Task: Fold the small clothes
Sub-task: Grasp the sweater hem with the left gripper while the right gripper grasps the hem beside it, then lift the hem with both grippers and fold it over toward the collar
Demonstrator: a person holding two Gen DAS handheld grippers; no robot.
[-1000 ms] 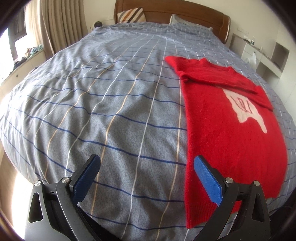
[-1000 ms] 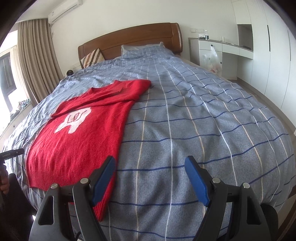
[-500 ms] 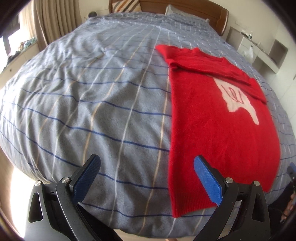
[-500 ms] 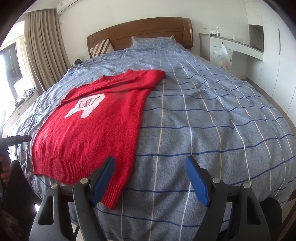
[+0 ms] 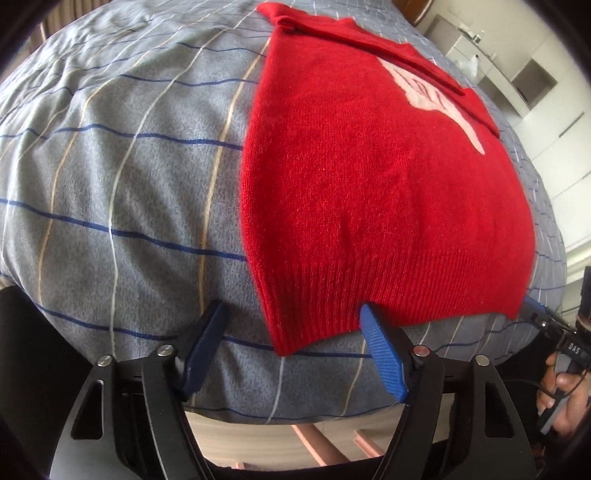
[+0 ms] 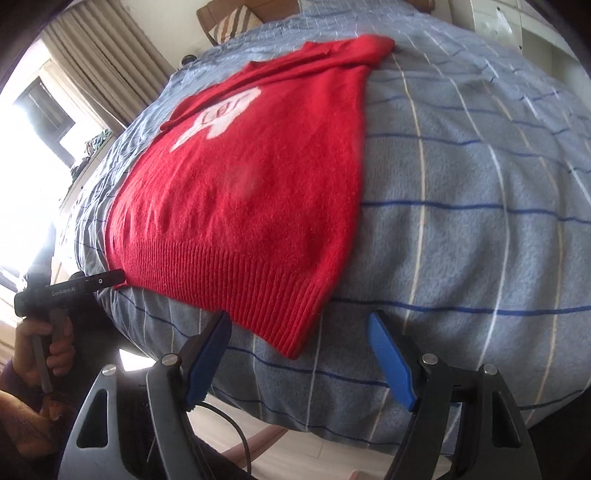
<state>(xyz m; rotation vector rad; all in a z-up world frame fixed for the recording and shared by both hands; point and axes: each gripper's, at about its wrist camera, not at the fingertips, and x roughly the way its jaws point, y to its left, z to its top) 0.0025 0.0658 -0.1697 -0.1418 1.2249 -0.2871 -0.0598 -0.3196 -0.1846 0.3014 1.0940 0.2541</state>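
Note:
A red knitted sweater (image 5: 369,177) with a white motif lies flat on the bed, sleeves folded across its top, ribbed hem toward me. My left gripper (image 5: 293,314) is open, its jaws straddling the hem's left corner, just short of it. In the right wrist view the sweater (image 6: 251,177) fills the middle. My right gripper (image 6: 299,325) is open, its jaws either side of the hem's right corner. The right gripper also shows at the left wrist view's right edge (image 5: 535,314), and the left gripper at the right wrist view's left (image 6: 110,277).
The bed has a grey-blue checked cover (image 5: 110,166) that rounds over the near edge. Wooden floor (image 5: 314,439) shows below. A headboard and striped pillow (image 6: 236,22) lie far back, curtains (image 6: 110,62) and window to the left, white cabinets (image 5: 517,74) to the right.
Both grippers have moved down and in toward the sweater's hem corners. The sweater looms much larger. Both stay open.

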